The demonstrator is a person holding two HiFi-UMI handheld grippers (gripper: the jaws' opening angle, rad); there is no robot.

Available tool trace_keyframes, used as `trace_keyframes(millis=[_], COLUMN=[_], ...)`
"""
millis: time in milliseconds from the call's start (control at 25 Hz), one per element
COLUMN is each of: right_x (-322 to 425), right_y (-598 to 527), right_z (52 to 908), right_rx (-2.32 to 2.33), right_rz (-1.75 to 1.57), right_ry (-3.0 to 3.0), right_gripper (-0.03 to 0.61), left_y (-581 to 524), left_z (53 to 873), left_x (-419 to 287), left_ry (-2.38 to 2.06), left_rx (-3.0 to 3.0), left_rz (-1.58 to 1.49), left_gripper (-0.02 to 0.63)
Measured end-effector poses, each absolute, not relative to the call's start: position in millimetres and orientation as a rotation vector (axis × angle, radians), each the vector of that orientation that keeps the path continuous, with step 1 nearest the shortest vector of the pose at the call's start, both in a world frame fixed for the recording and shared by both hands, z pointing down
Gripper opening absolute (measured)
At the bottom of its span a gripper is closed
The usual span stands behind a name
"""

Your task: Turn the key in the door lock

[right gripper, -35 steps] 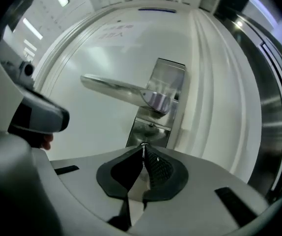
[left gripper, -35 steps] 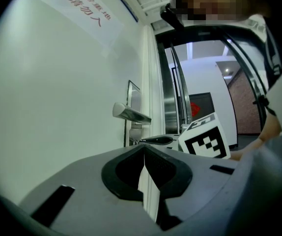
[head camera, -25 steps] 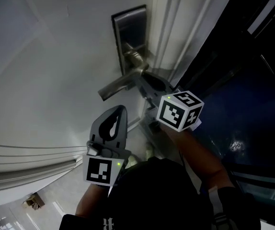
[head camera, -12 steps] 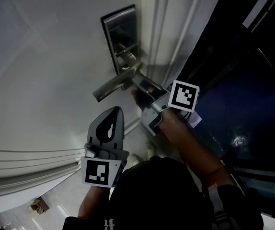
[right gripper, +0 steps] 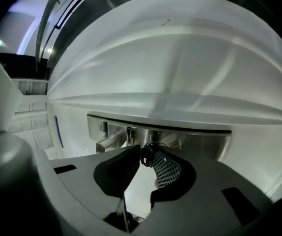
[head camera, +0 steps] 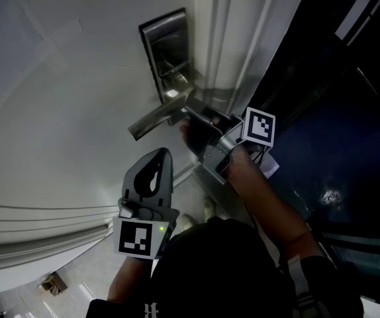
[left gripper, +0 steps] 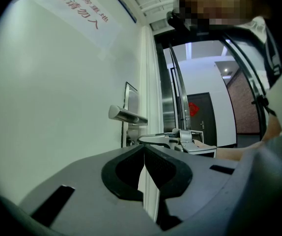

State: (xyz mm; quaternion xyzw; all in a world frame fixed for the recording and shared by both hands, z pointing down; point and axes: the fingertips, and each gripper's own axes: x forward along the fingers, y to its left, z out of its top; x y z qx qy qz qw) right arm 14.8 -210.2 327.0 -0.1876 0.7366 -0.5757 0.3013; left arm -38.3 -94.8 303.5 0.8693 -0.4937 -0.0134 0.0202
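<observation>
On the white door [head camera: 77,78] a steel lock plate [head camera: 165,48] carries a lever handle [head camera: 155,119]. My right gripper [head camera: 191,115] reaches in just below the lever, against the plate. In the right gripper view the right gripper [right gripper: 146,154] is shut on the key [right gripper: 145,157], whose small dark head sits between the fingertips in front of the lock plate [right gripper: 200,140]. The key's blade is hidden. My left gripper [head camera: 163,154] hangs lower and away from the door. It is shut with nothing in it, as the left gripper view also shows the left gripper [left gripper: 143,148].
The door frame [head camera: 236,38] runs to the right of the lock, with dark glass [head camera: 335,111] beyond it. In the left gripper view the lever handle [left gripper: 127,115] juts out above the right gripper [left gripper: 183,140]. Floor [head camera: 64,283] shows at the bottom left.
The right gripper has rolled at the lock, so its marker cube now shows a different face and sits further right. The left gripper has stayed put.
</observation>
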Motion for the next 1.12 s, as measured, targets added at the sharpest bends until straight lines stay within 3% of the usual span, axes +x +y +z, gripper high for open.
trace_keyframes(millis=[240,640,1000,1120], right_x=[26.9,31.5,21.1,16.1], right_y=[-200.8,-180.5,-165.9,-163.4], right_z=[322.7,305.6,298.5,298.2], right_rx=[-0.526,-0.83,-1.128,-1.242], right_rz=[-1.458,-0.933,-0.007,0.496], right_ry=[2.019,2.595,3.074,3.165], right_gripper=[0.055,0.055,0.055,0.055], left_y=[-94.8,-93.2,-90.1,-90.2], left_z=[303.6,301.7,300.9,301.3], left_x=[-35.4,-26.8,-26.5,-27.5], left_ry=[-1.524,-1.496,-1.5,-1.504], left_rx=[2.699,2.711,2.71,2.707], left_rz=[-0.041,-0.053,-0.056,-0.056], left_gripper=[0.008,0.008,0.008,0.008])
